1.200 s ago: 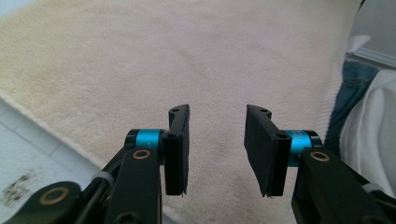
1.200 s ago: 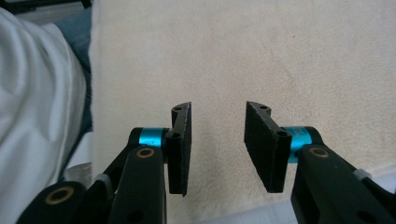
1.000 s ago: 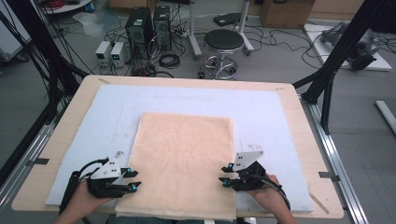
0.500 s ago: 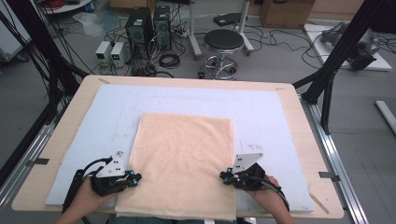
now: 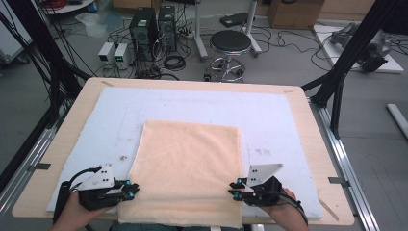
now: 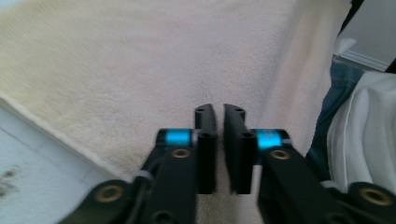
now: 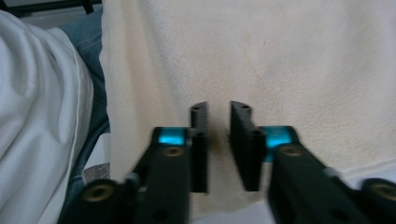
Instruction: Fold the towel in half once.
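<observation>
A peach towel (image 5: 187, 168) lies flat on the pale blue mat (image 5: 288, 120), and its near edge hangs over the table's front. My left gripper (image 5: 131, 189) is at the towel's near left side, pointing inward over the cloth. In the left gripper view its jaws (image 6: 219, 112) stand a narrow gap apart over the towel (image 6: 140, 60), with nothing between them; they have just been opening. My right gripper (image 5: 233, 190) is at the near right side. Its jaws (image 7: 219, 108) are parted over the towel (image 7: 303, 60), also just opening and with no cloth between them.
The mat covers most of the wooden table (image 5: 84, 103). A person's white shirt (image 7: 42, 116) and jeans (image 7: 93, 51) are close to the front edge. Behind the table, on the floor, stand a stool (image 5: 230, 43), computer cases (image 5: 144, 29) and cables. Black frame posts (image 5: 346, 62) flank the table.
Both grippers have drawn back slightly toward the table's near edge. The towel lies as before.
</observation>
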A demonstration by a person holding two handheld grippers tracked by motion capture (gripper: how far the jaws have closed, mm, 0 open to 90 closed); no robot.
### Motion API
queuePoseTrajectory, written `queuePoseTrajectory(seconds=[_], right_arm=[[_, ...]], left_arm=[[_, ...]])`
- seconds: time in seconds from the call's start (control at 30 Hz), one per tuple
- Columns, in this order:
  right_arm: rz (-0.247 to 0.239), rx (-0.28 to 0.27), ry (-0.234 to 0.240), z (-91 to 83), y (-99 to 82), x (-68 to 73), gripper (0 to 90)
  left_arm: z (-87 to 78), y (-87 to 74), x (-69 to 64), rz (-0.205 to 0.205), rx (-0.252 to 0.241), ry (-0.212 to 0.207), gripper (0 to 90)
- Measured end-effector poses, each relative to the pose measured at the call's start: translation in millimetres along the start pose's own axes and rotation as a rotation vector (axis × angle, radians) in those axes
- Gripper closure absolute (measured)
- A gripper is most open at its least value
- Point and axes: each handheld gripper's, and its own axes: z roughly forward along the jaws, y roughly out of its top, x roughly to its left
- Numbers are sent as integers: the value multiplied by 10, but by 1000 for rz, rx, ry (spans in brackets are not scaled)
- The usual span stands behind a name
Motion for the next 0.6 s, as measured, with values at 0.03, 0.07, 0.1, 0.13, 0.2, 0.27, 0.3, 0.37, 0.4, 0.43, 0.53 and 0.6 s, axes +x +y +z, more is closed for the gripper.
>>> queuePoseTrajectory(seconds=[0.03,0.07,0.1,0.13,0.2,0.27,0.3,0.37,0.4,0.43,0.53,0.6], right_arm=[[15,6,11,27,-14,-24,673],[19,4,7,46,-25,-50,660],[26,-11,4,61,-25,-91,637],[37,-17,1,61,-17,-120,620],[53,-35,-29,58,22,-247,578],[69,-40,-78,56,67,-405,558],[74,-42,-100,61,84,-471,544],[97,-45,-157,81,123,-649,493],[109,-37,-184,92,143,-741,480],[117,-31,-203,104,160,-825,463],[153,-33,-263,160,172,-1093,433],[183,-28,-301,229,128,-1268,415]], left_arm=[[28,-8,23,-9,-1,-5,695],[54,1,59,-13,-7,-8,689],[68,16,80,-17,-10,-3,665],[87,44,113,-17,-15,1,644],[142,144,230,-11,-27,26,612],[188,210,328,-13,-29,55,593],[223,253,405,-24,-36,76,584],[297,319,574,-47,-66,124,571],[339,343,659,-64,-77,150,562],[392,368,764,-70,-73,185,559],[504,386,1012,-104,-92,259,543],[552,379,1169,-168,-119,290,545]])
